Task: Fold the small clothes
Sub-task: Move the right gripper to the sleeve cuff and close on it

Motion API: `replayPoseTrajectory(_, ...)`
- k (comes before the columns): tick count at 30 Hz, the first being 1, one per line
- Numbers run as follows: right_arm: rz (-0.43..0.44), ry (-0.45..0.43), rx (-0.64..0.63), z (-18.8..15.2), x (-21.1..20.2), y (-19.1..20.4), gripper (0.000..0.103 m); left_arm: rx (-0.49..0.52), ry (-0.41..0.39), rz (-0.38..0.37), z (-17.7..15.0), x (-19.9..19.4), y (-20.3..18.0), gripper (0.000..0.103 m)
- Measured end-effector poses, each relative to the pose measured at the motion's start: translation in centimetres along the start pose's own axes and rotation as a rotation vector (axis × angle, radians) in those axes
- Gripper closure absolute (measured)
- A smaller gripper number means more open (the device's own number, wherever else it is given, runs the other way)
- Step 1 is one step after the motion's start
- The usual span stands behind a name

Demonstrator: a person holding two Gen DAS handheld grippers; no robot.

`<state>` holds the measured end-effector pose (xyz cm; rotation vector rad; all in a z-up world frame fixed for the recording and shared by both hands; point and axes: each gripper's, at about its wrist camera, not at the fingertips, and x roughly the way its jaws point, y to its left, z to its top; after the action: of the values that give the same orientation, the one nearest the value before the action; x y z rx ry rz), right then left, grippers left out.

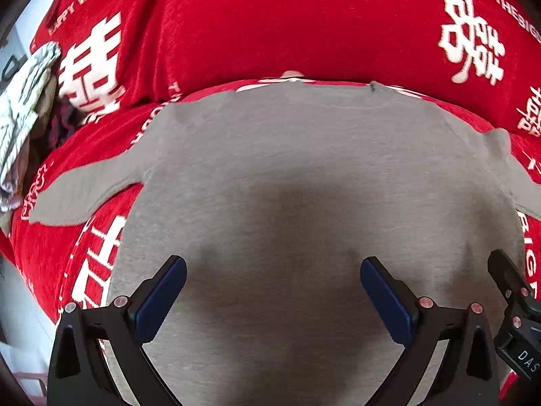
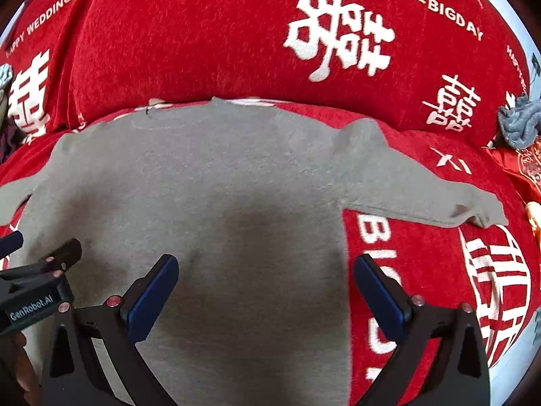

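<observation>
A small grey long-sleeved shirt (image 1: 304,155) lies spread flat on a red blanket (image 1: 257,23), neckline at the far side and both sleeves stretched out sideways. My left gripper (image 1: 273,272) hovers open over the shirt's lower body, nothing between its blue pads. In the right wrist view the same grey shirt (image 2: 209,169) fills the middle, its right sleeve (image 2: 422,196) reaching toward the right. My right gripper (image 2: 265,269) is open above the shirt's right side edge, holding nothing. Each gripper shows at the edge of the other's view.
The red blanket (image 2: 203,40) carries white characters and lettering and rises into a thick fold behind the shirt. A white patterned cloth (image 1: 23,108) is bunched at the far left. A blue-grey cloth (image 2: 519,121) sits at the right edge.
</observation>
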<state>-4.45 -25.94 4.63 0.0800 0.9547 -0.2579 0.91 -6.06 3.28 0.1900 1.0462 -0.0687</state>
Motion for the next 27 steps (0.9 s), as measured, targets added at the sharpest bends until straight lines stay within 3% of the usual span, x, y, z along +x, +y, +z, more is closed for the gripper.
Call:
replayPoseTrajectory(17, -0.053, -0.030, 0.075, 1.1, -0.1, -6.3, 0.000, 0.075, -0.035, 0.001, 2.1, -1.5, -5.3, 0.000)
replayPoseTrajectory(27, -0.112, -0.016, 0.161, 1.6, 0.8, -12.7, 0.000, 0.134, -0.052, -0.013, 3.0, -2.1, -9.7, 0.000)
